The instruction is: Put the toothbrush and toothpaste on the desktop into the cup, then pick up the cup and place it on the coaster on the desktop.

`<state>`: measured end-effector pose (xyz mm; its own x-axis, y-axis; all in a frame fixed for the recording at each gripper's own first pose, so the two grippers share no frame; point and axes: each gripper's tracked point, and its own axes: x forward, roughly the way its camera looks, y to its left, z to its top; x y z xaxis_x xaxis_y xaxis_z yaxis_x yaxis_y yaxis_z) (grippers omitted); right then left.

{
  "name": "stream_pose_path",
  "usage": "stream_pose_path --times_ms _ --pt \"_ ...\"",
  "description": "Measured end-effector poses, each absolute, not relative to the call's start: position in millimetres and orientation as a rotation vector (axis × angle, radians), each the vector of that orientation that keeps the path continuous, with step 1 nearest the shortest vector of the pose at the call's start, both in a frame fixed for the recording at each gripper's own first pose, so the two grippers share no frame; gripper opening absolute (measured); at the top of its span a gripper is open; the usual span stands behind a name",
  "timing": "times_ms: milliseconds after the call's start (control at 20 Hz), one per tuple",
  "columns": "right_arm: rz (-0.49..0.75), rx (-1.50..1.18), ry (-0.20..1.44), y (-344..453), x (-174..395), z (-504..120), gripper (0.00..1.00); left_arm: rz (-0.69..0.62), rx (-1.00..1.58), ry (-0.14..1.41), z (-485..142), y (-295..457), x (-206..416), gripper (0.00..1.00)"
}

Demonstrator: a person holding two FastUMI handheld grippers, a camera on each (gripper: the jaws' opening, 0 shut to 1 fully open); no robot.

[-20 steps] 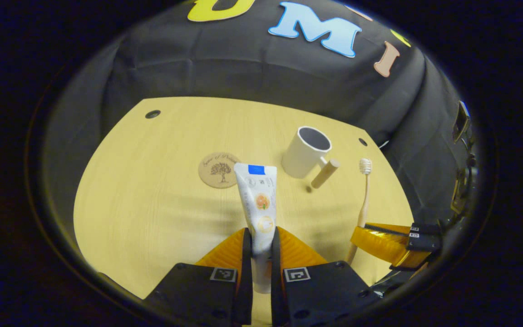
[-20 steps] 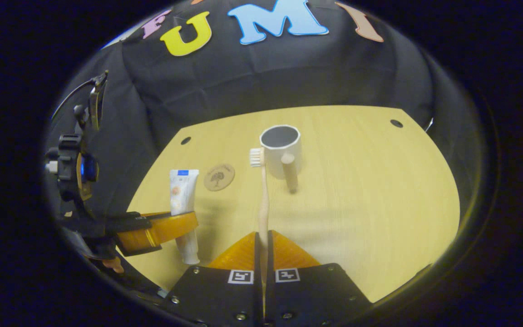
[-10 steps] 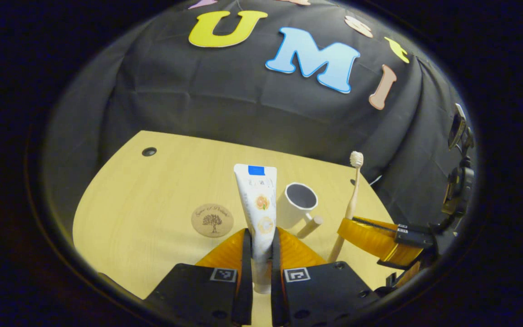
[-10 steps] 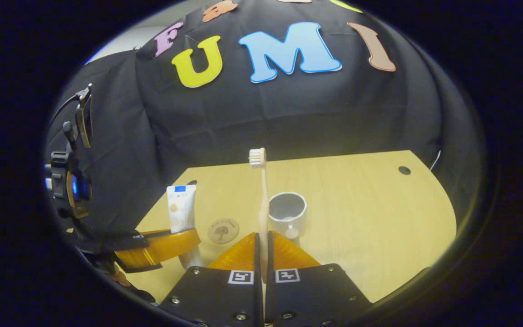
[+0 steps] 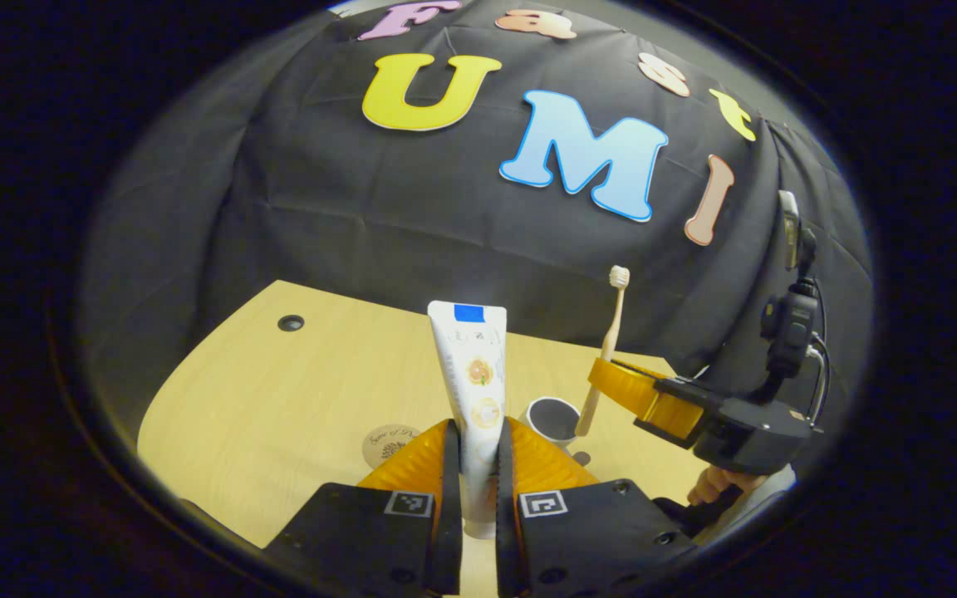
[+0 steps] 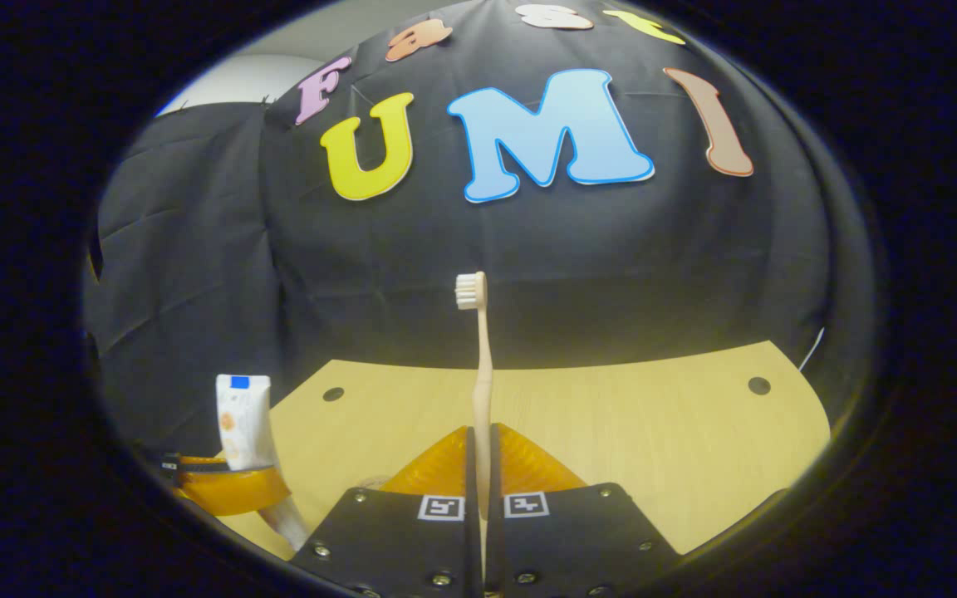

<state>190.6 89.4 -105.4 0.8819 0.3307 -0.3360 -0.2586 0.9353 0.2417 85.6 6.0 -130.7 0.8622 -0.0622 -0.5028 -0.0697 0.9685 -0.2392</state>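
In the left gripper view, the round coaster (image 5: 385,442) lies on the wooden surface (image 5: 279,399). The left tongs (image 5: 476,465) are clamped on the toothpaste tube (image 5: 472,374), held upright, cap down. Just right sits the cup (image 5: 552,418), mouth up, with the toothbrush (image 5: 603,349) poised above it, bristles up, its long axis near vertical, pinched in the right tongs (image 5: 611,378). The right hand looks nearer for the drop.
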Motion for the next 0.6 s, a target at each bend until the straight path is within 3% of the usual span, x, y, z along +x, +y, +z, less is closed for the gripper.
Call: stream_pose_path --times_ms 600 --pt "0.320 0.092 0.429 103 222 -158 0.05 0.109 -0.275 0.513 -131 28 69 0.23"
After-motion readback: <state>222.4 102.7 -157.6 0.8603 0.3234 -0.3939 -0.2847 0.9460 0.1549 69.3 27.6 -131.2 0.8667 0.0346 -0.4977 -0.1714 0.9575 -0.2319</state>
